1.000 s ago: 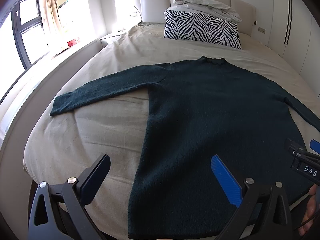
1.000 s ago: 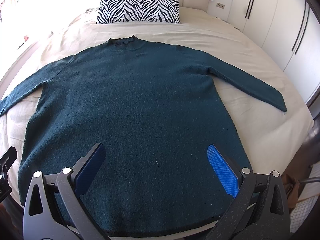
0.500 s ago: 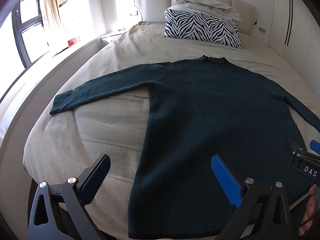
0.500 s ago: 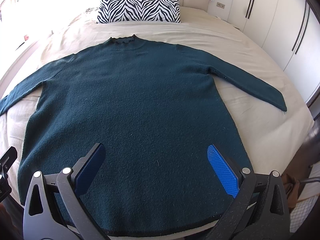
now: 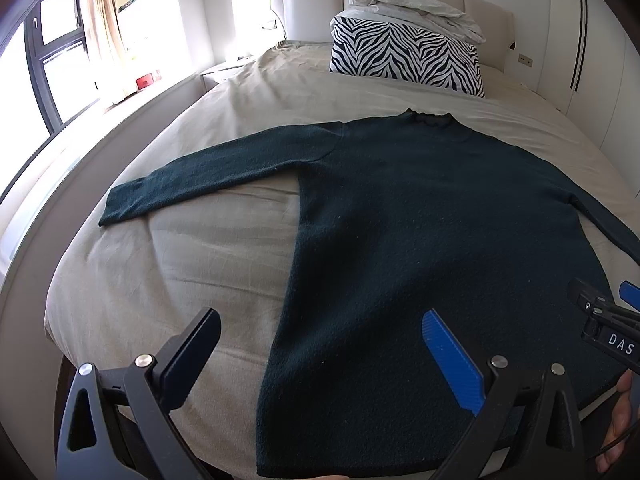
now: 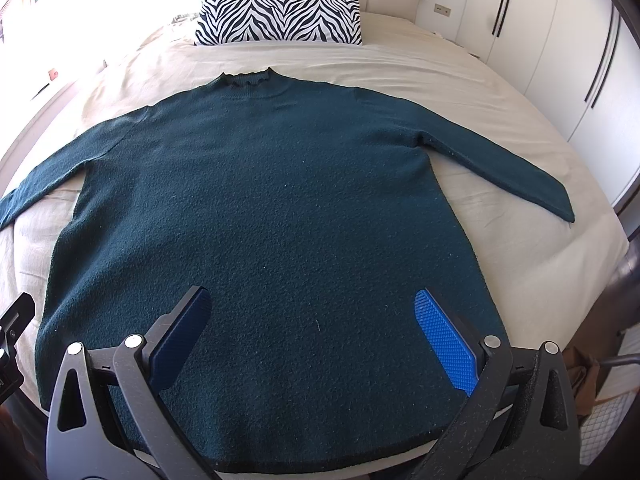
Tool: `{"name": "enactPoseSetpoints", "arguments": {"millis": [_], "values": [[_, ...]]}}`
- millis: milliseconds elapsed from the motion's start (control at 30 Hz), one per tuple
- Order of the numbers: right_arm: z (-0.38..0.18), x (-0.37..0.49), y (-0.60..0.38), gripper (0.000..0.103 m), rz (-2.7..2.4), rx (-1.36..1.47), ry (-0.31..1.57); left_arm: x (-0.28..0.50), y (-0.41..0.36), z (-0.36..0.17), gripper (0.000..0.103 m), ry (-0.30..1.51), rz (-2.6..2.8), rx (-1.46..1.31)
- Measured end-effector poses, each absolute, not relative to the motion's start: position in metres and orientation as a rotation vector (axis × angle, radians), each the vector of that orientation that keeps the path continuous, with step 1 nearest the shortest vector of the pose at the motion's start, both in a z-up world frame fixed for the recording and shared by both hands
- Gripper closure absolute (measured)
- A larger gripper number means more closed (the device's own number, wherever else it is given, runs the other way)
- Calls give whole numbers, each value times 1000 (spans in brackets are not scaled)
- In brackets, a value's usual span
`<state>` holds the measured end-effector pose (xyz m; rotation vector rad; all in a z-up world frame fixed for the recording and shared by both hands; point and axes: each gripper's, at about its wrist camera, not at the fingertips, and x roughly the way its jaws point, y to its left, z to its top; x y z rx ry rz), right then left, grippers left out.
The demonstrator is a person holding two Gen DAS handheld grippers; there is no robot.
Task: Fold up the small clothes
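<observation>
A dark teal long-sleeved sweater (image 5: 420,232) (image 6: 264,216) lies flat on the bed, collar toward the headboard, both sleeves spread out to the sides. My left gripper (image 5: 320,334) hovers open above the sweater's lower left edge, nothing between its fingers. My right gripper (image 6: 312,314) stands open over the sweater's lower middle, near the hem, also holding nothing. Part of the right gripper shows at the right edge of the left wrist view, with a person's hand (image 5: 618,420) behind it.
The sweater rests on a beige bedsheet (image 5: 192,264). A zebra-print pillow (image 5: 404,56) (image 6: 280,14) and a folded white duvet (image 5: 416,10) sit at the headboard. Windows and a ledge run along the left; white wardrobe doors (image 6: 560,48) stand on the right.
</observation>
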<state>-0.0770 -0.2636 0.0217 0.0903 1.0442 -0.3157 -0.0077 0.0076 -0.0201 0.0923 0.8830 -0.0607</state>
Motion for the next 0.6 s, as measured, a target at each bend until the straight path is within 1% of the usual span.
{"name": "enactPoseSetpoints", "arguments": {"millis": [600], "values": [[21, -73, -259, 0, -309, 73, 1060, -4, 14, -21, 0, 916, -70, 59]]}}
